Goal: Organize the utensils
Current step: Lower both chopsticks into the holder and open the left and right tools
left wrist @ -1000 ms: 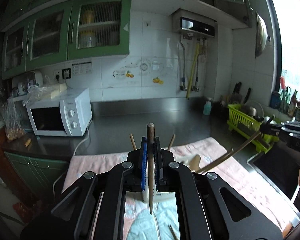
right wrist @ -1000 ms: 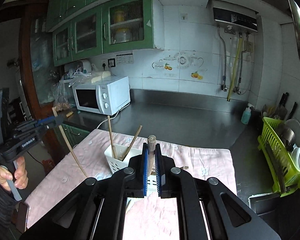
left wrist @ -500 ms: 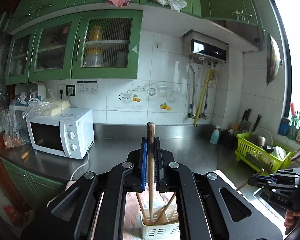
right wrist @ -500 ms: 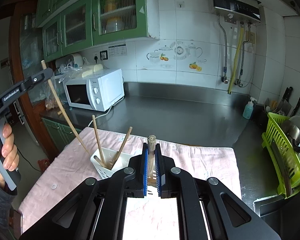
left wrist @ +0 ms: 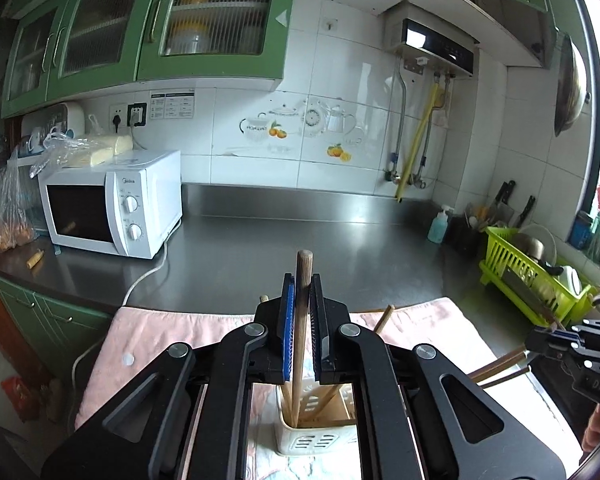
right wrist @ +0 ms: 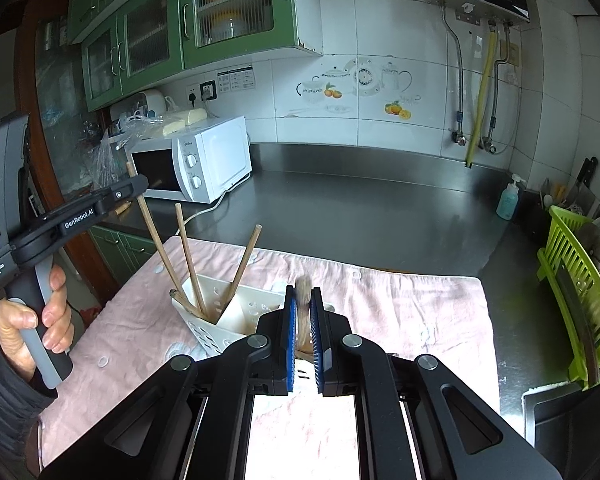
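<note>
A white slotted utensil holder (left wrist: 314, 428) (right wrist: 228, 316) stands on a pink cloth (right wrist: 400, 308). My left gripper (left wrist: 302, 292) is shut on a wooden stick (left wrist: 300, 340) held upright, its lower end inside the holder; it also shows in the right wrist view (right wrist: 152, 228). Two more sticks (right wrist: 188, 252) lean in the holder. My right gripper (right wrist: 302, 304) is shut on a wooden utensil handle (right wrist: 303, 312) just right of the holder; its lower end is hidden.
A white microwave (left wrist: 112, 204) stands on the steel counter (left wrist: 300, 248) at the left. A green dish rack (left wrist: 536, 280) and soap bottle (left wrist: 438, 224) are at the right, near a sink (right wrist: 568, 420).
My left gripper has tilted down and lowered its stick into the holder. My right gripper has come closer to the holder with its utensil.
</note>
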`<state>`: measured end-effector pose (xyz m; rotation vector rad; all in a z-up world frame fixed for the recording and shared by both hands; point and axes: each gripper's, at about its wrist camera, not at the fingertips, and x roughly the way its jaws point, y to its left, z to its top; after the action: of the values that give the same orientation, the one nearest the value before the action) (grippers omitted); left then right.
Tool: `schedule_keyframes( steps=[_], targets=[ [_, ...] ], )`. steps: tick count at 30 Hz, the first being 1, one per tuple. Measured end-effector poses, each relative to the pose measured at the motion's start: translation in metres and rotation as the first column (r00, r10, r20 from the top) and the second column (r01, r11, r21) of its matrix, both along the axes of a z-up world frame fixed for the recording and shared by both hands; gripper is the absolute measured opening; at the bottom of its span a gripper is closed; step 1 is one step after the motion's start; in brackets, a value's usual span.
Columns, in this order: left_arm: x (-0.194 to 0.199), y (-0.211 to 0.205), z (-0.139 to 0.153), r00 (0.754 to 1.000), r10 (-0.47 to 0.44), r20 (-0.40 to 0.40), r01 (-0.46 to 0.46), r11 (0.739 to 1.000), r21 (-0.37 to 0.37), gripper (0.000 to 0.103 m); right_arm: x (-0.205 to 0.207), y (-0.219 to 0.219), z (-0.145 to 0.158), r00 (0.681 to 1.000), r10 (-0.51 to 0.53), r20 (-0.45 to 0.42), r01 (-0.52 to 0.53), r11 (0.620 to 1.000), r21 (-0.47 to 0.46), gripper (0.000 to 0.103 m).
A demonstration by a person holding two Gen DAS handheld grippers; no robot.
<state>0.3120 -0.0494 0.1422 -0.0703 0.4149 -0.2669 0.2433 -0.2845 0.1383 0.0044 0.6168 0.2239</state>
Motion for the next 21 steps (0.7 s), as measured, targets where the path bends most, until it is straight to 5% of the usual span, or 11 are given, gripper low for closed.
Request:
schedule_keyframes(
  steps=[6,11,21],
  targets=[
    [-0.018,0.001,0.0,1.0,-0.028,-0.004,0.028,1.0,-0.003,0.011,-0.019,-0.001,0.009,0.999,-0.011,0.036,0.01,1.0,0.004,0.015],
    [-0.057,0.009,0.0,0.999,-0.031,0.007,0.031,1.0,0.005,0.026,-0.06,0.004,0.002,0.998,0.0,0.058,0.0,1.0,-0.004,0.018],
    [-0.156,0.02,-0.032,0.999,-0.038,-0.029,0.04,0.997,0.069,0.041,-0.152,0.049,-0.091,0.997,0.049,-0.062,-0.052,0.998,-0.039,0.02]
  ],
)
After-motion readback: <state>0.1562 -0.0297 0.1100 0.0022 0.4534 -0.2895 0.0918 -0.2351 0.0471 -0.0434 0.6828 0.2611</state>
